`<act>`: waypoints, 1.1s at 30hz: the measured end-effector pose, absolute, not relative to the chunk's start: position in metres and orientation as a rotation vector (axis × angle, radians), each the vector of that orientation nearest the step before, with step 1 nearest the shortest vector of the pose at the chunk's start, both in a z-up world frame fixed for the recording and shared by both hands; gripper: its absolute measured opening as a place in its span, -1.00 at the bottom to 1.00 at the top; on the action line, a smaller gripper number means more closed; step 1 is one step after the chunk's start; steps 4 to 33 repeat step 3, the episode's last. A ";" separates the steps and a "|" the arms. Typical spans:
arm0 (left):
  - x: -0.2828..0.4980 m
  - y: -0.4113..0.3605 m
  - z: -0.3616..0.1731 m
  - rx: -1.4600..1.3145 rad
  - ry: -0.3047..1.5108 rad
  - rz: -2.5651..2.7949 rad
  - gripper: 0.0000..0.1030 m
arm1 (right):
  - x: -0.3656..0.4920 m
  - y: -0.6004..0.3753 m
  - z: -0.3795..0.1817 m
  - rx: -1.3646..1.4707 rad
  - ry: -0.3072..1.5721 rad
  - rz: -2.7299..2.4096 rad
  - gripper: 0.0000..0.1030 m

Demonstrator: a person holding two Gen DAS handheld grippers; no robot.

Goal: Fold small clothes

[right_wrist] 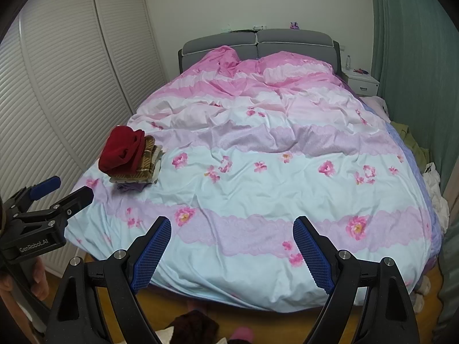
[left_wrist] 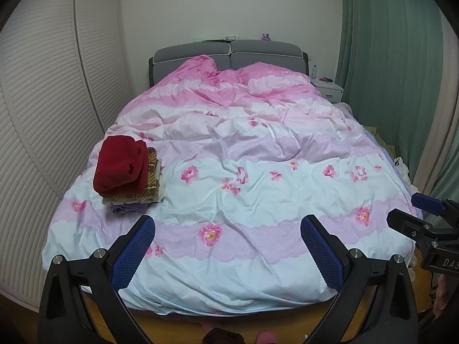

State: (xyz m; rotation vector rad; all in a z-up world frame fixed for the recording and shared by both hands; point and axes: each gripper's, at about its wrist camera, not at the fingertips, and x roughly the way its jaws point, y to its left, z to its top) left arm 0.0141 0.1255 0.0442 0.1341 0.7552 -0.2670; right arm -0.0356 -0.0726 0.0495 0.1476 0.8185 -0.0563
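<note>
Red fleece tops the folded stack (left_wrist: pixel 129 172) at the duvet's (left_wrist: pixel 258 195) left edge; soft, light, floppy, so pinch a hem. Your left gripper (left_wrist: pixel 228 246) and right gripper (right_wrist: pixel 232 246) gape, holding nothing.

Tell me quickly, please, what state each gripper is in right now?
Left gripper: jaws open, holding nothing, above the foot of the bed.
Right gripper: jaws open, holding nothing.
</note>
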 end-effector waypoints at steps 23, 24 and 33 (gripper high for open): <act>0.017 0.129 0.043 0.129 0.764 -0.271 1.00 | -0.036 -0.074 0.050 0.148 0.820 -0.059 0.70; 0.017 0.129 0.043 0.129 0.764 -0.271 1.00 | -0.036 -0.074 0.050 0.148 0.820 -0.059 0.70; 0.017 0.129 0.043 0.129 0.764 -0.271 1.00 | -0.036 -0.074 0.050 0.148 0.820 -0.059 0.70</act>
